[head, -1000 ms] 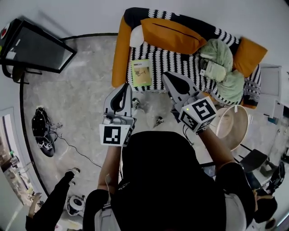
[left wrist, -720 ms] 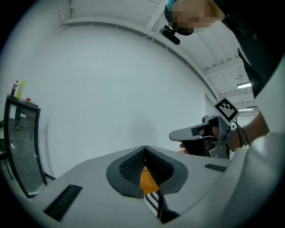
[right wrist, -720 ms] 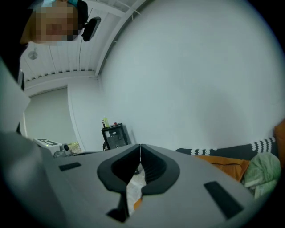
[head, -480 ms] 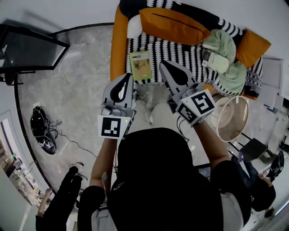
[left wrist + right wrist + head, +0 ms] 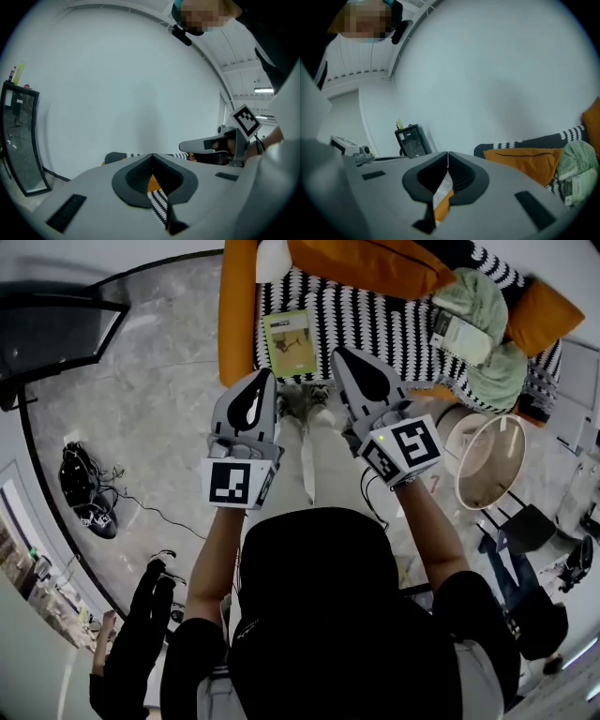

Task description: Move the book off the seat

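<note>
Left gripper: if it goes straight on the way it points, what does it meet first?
Probably the sofa's striped seat at its front edge, beside the orange armrest; the left gripper lines up with the book's left edge from above. Height is unclear, so it could pass over.

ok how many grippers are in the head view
2: left gripper over the floor, just short of the book; right gripper beside it, tip at the sofa's front edge. None seem hidden.
</note>
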A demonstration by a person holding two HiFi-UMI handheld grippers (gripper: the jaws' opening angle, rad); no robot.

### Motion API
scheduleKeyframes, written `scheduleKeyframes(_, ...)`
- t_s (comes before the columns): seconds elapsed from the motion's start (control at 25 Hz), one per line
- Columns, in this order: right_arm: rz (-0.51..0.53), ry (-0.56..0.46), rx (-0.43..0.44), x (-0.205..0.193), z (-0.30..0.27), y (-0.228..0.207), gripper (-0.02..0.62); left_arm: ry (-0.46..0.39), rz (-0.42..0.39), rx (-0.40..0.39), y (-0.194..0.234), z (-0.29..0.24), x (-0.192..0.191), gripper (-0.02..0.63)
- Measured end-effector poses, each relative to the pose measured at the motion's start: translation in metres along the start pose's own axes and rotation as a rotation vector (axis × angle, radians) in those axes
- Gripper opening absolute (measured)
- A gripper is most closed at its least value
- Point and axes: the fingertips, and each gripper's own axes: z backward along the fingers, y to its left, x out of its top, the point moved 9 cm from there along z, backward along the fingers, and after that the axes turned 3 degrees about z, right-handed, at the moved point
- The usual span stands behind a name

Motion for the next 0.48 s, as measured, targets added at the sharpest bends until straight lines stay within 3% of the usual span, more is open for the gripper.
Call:
scheduleKeyframes(0.12, -0.032, 0.021, -0.021, -0.024, -0.002, -0.013, 0.015, 0.006, 0.014, 0.018, 0.005, -0.008, -0.017, 0.011)
scheduleKeyframes(0.48, -0.102, 0.094, 0.021, -0.102, -0.015, -0.03, 0.015, 0.046, 0.043, 0.142, 0.028, -0.031, -0.097, 0.011)
